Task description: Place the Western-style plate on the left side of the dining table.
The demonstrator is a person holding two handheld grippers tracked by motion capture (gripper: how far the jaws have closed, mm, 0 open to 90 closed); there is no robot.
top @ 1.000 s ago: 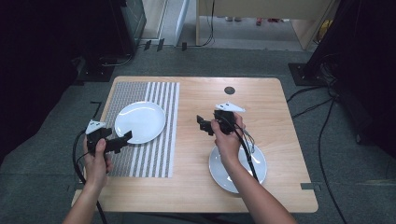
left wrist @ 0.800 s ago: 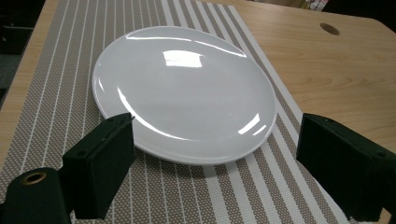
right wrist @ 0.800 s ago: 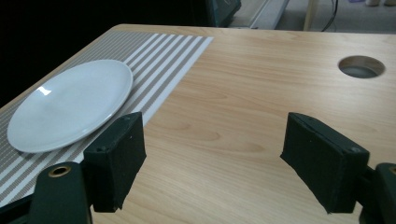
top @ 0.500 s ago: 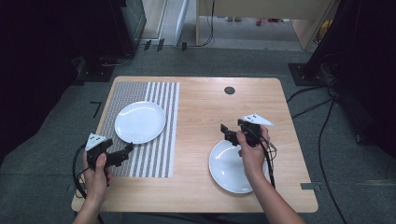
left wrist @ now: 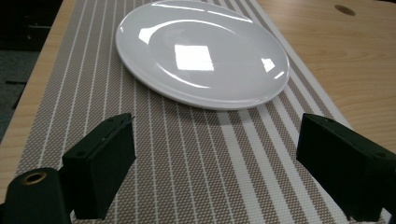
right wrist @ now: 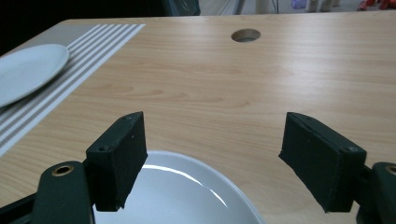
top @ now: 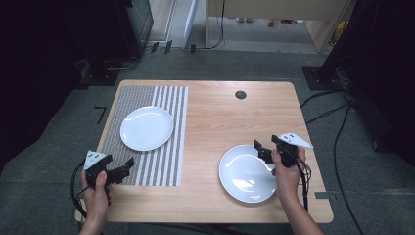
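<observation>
One white plate (top: 146,128) (left wrist: 201,51) lies on the striped placemat (top: 127,161) (left wrist: 187,163) at the table's left. A second white plate (top: 244,174) (right wrist: 177,196) rests on bare wood at the front right. My left gripper (top: 128,166) (left wrist: 215,168) hovers open over the mat's front edge, short of the first plate, jaws empty. My right gripper (top: 259,149) (right wrist: 215,158) is open above the far right rim of the second plate, holding nothing.
The wooden table (top: 220,117) has a round cable hole (top: 240,94) (right wrist: 246,34) near its far edge. Cables (top: 337,127) trail over the floor at the right. Dark equipment stands beyond the table's far left corner.
Both hands have drawn back toward the near edge. The right gripper moved from mid-table to over the right plate's rim; the left gripper backed off the first plate.
</observation>
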